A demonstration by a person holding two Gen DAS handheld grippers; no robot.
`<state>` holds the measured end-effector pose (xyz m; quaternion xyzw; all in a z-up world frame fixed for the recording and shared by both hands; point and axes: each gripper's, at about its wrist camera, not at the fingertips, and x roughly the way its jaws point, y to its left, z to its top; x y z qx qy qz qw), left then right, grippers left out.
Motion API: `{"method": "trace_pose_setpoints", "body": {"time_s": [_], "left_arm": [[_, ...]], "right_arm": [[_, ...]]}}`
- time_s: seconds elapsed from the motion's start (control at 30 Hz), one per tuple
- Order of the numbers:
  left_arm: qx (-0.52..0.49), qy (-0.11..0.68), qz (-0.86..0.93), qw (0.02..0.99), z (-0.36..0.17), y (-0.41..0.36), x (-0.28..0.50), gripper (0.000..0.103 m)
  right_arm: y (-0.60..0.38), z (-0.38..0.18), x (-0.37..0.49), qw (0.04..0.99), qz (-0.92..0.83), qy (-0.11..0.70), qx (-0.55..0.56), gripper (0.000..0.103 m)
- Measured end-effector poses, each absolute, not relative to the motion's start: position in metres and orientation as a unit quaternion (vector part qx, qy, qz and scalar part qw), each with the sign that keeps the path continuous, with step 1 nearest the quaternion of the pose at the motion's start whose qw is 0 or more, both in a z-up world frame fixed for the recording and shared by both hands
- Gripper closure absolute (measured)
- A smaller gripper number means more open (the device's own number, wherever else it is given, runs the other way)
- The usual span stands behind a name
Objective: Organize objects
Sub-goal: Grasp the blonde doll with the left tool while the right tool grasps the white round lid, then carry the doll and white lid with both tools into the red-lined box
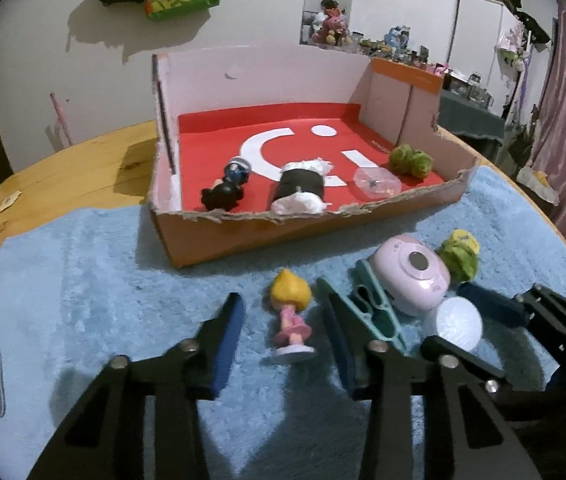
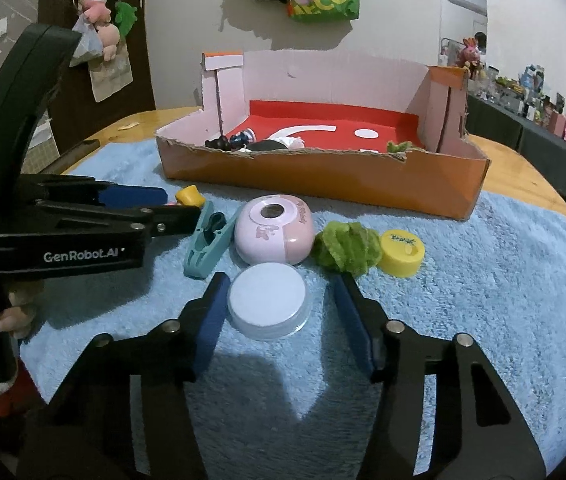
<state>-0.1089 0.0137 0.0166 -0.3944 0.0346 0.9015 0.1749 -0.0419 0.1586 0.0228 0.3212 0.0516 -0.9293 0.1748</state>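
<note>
The doll (image 1: 291, 312) stands on the blue mat (image 1: 83, 280) between the wide-open, empty left tool (image 1: 283, 344); closing off-centre could topple it. The right tool (image 2: 279, 312), equally open, straddles a white lid (image 2: 267, 304). The box (image 1: 243, 236) holds a dark figure (image 1: 225, 188), bundle (image 1: 299, 192), clear dish (image 1: 377, 184) and green pompom (image 1: 409, 160).

a torn orange cardboard box (image 2: 323, 184) with a red floor sits on a blue fluffy mat (image 2: 483, 300). inside lie a black figurine (image 1: 225, 192), a black-and-white roll (image 1: 299, 192), a clear capsule (image 1: 377, 184) and a green pom-pom (image 1: 410, 159). in front on the mat: a blonde doll (image 1: 291, 312) lying down, a teal clip (image 2: 205, 242), a pink round case (image 2: 273, 234), a white-lidded jar (image 2: 268, 306), a green fuzzy ball (image 2: 345, 248) and a yellow cap (image 2: 402, 253).
</note>
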Motion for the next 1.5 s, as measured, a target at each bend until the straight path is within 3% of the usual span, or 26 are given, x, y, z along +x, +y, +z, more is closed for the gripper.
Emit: {"method": "trace_pose_setpoints", "body": {"time_s": [0.03, 0.1, 0.6, 1.5], "left_arm": [[-0.396, 0.033, 0.900, 0.180, 0.016, 0.015, -0.109, 0.078], [-0.393, 0.036, 0.901, 0.177, 0.016, 0.016, -0.108, 0.082], [-0.360, 0.029, 0.914, 0.185, 0.034, 0.014, -0.077, 0.082], [-0.329, 0.030, 0.922, 0.202, 0.057, 0.016, -0.053, 0.082]], "right_arm": [[0.157, 0.023, -0.041, 0.176, -0.930, 0.054, 0.319, 0.060], [0.156, 0.022, -0.039, 0.178, -0.931, 0.054, 0.313, 0.063], [0.169, 0.041, -0.035, 0.195, -0.934, 0.019, 0.300, 0.064], [0.172, 0.071, -0.024, 0.192, -0.943, 0.037, 0.268, 0.064]]}}
